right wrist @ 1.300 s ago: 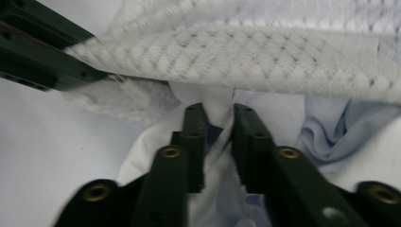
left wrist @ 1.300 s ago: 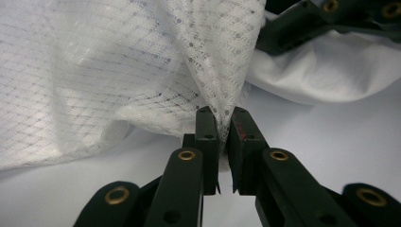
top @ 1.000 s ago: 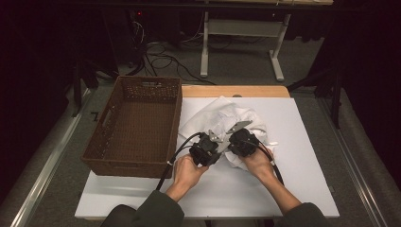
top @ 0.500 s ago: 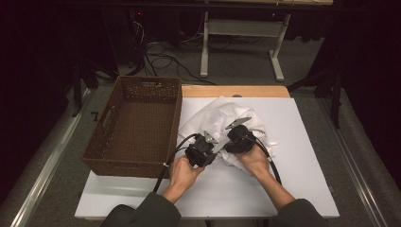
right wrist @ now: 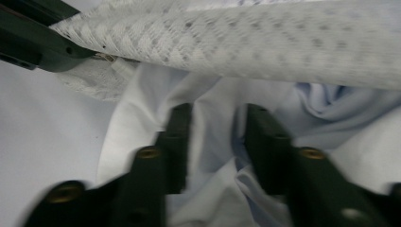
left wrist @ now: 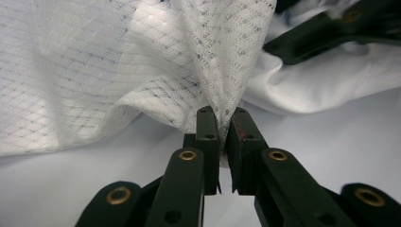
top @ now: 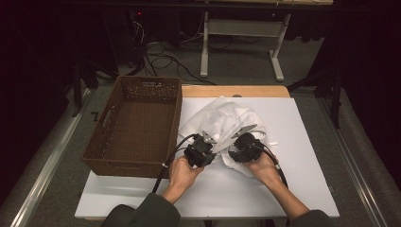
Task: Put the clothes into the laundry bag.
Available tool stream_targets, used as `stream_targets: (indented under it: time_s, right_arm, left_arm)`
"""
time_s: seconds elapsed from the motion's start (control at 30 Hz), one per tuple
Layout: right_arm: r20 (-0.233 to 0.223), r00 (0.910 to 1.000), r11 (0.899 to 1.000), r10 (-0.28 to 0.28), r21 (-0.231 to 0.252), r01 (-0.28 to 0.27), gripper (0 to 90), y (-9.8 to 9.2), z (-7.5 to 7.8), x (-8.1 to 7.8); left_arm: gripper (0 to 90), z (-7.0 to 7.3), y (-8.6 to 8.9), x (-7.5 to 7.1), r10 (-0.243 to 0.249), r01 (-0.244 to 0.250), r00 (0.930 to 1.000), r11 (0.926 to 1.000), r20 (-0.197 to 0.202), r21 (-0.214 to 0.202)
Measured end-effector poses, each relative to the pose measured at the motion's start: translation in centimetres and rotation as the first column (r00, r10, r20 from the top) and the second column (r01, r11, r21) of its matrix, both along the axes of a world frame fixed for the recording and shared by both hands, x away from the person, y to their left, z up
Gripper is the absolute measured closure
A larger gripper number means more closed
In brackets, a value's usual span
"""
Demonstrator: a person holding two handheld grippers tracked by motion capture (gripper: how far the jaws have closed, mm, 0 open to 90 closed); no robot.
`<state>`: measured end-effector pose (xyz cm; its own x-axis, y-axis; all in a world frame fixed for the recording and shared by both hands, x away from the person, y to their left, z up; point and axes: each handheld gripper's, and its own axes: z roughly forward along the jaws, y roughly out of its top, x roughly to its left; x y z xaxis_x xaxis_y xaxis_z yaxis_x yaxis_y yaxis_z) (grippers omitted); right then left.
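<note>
Since a second ago the left gripper [top: 206,142] has slid toward the basket side, drawing its pinch of fabric out of the white crumpled pile of mesh netting and smooth cloth [top: 222,122]. It stays clamped on a gathered fold of the white mesh netting [left wrist: 222,90]. The right gripper [right wrist: 215,142] has let go and its jaws have just been closing again; they stand apart over a fold of smooth white cloth [right wrist: 213,118], which lies between them unpressed. By my reading the person is re-gripping to spread or fold the laundry, so the right side needs a fresh hold first.

The pile sits mid-table on the white tabletop [top: 307,142], at three o'clock from the brown woven wicker basket [top: 137,123]. Its long axis runs roughly from seven to one o'clock; the pinched mesh pulls taut toward seven.
</note>
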<state>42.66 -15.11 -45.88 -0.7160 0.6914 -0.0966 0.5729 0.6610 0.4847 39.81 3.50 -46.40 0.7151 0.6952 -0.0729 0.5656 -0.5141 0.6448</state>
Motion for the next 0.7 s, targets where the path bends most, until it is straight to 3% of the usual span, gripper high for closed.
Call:
stream_targets:
  time_s: [0.07, 0.1, 0.27, 0.37, 0.43, 0.5, 0.6, 0.7]
  right_arm:
    - [0.004, 0.9999, 1.000, 0.013, -0.001, -0.013, 86.4, 0.3, -0.2, 0.2]
    - [0.029, 0.9993, 1.000, 0.023, 0.003, -0.023, 89.5, 0.5, 0.0, 0.4]
    - [0.091, 0.9958, 0.999, -0.006, 0.048, 0.002, 90.0, 1.7, 0.7, 1.3]
    - [0.118, 0.9927, 0.999, -0.025, 0.033, 0.021, 89.8, 2.5, 0.1, 2.1]
    - [0.093, 0.9952, 0.999, -0.031, 0.041, 0.027, 87.9, 2.7, -0.6, 2.6]
    - [0.079, 0.9966, 0.998, -0.021, 0.059, 0.017, 78.2, 2.5, -0.8, 2.5]
    - [0.076, 0.9970, 0.996, -0.014, 0.089, 0.007, 61.8, 1.7, -0.1, 1.7]
    - [0.090, 0.9958, 0.993, -0.014, 0.121, 0.003, 59.2, 0.1, 1.1, 0.4]
  left_arm:
    - [83.7, 0.0, 0.0, 0.0, -0.008, 0.008, 1.0000, 1.0000, -0.003, -0.005]
    - [83.7, 0.0, -0.1, 0.0, -0.011, 0.011, 0.9999, 0.9999, -0.006, -0.008]
    - [83.9, 0.2, -0.3, -0.4, -0.034, 0.034, 0.9994, 0.9993, 0.000, -0.018]
    - [83.9, 0.3, -0.1, -0.5, -0.026, 0.026, 0.9997, 0.9996, 0.004, -0.013]
    - [83.8, 0.1, 0.0, -0.3, -0.022, 0.022, 0.9997, 0.9997, -0.005, -0.009]
    - [83.8, -0.1, 0.1, -0.1, -0.017, 0.017, 0.9998, 0.9999, -0.007, 0.001]
    - [83.6, -0.3, 0.1, -0.1, -0.009, 0.009, 0.9999, 0.9999, -0.005, 0.011]
    - [83.5, -0.3, 0.1, 0.0, 0.000, 0.000, 1.0000, 0.9997, 0.002, 0.024]
